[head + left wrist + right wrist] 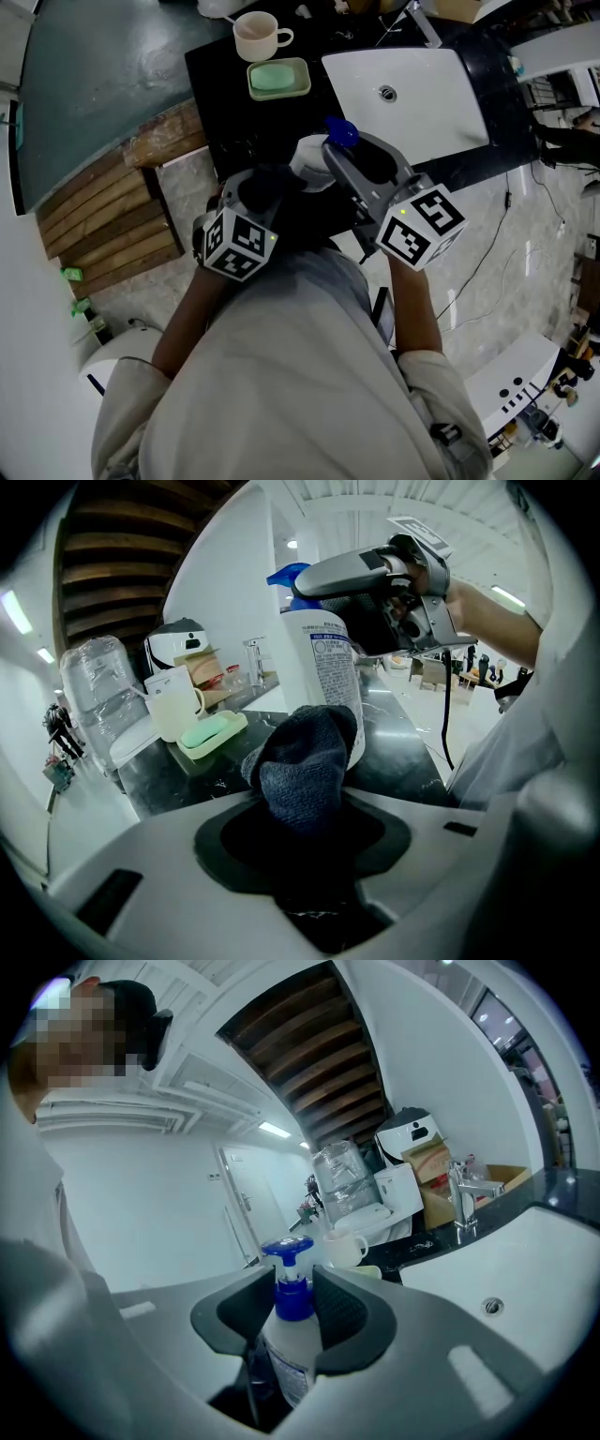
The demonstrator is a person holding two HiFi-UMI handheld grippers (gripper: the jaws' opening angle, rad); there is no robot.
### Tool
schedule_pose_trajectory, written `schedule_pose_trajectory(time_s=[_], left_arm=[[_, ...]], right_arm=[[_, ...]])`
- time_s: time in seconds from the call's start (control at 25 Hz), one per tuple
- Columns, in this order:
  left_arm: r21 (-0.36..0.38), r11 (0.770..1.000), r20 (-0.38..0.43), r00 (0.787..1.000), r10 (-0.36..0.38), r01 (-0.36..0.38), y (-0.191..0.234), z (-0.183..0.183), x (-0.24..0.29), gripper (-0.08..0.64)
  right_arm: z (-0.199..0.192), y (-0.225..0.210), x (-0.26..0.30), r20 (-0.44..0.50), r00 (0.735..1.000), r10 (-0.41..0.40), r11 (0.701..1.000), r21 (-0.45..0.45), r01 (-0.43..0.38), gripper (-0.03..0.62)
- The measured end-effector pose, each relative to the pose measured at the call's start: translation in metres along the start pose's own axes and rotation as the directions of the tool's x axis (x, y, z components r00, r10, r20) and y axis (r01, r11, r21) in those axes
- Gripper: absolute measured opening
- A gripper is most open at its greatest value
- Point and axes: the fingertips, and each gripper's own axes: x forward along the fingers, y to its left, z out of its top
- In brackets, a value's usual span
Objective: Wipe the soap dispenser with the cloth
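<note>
The soap dispenser (289, 1335), a white bottle with a blue pump (340, 131), is held above the black counter with my right gripper (292, 1309) shut on its neck and shoulder. In the left gripper view the bottle (328, 667) stands upright, and the right gripper (380, 583) clamps its top. My left gripper (305, 808) is shut on a dark blue-grey cloth (305, 761). The bunched end of the cloth presses against the lower front of the bottle. In the head view both grippers meet in front of the person's chest, the left gripper (279, 184) beside the bottle's body (309, 159).
On the black counter (220, 103) stand a cream cup (261, 36) and a green soap dish (278, 79). A white sink (412, 94) with a faucet (466, 1190) lies to the right. Wooden planks (112, 216) are at the left. A cable (487, 244) runs over the marble floor.
</note>
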Motion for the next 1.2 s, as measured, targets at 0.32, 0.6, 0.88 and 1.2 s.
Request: schedule_pose_trajectory(time_s=[0.32,0.6,0.88,1.2], left_arm=[[0.021,1.0,-0.025,1.0,0.001,-0.001,0.0,0.002,0.002,0.163],[0.045,0.999,-0.038,0.999,0.02,-0.018,0.002,0.005,0.002,0.163],[0.046,0.998,-0.031,0.999,0.037,-0.035,0.006,0.013,0.001,0.163],[0.047,0.998,-0.009,0.999,0.052,-0.052,0.011,0.023,-0.006,0.163]], right_arm=[[-0.006,-0.001,0.001,-0.005,1.0,0.0,1.0,0.007,0.0,0.121],[-0.007,0.0,0.001,-0.002,1.0,-0.008,1.0,0.007,0.008,0.121],[-0.006,0.003,0.003,-0.005,1.0,0.016,1.0,-0.001,-0.016,0.121],[-0.007,0.009,0.005,-0.012,0.999,0.037,0.999,-0.025,-0.038,0.121]])
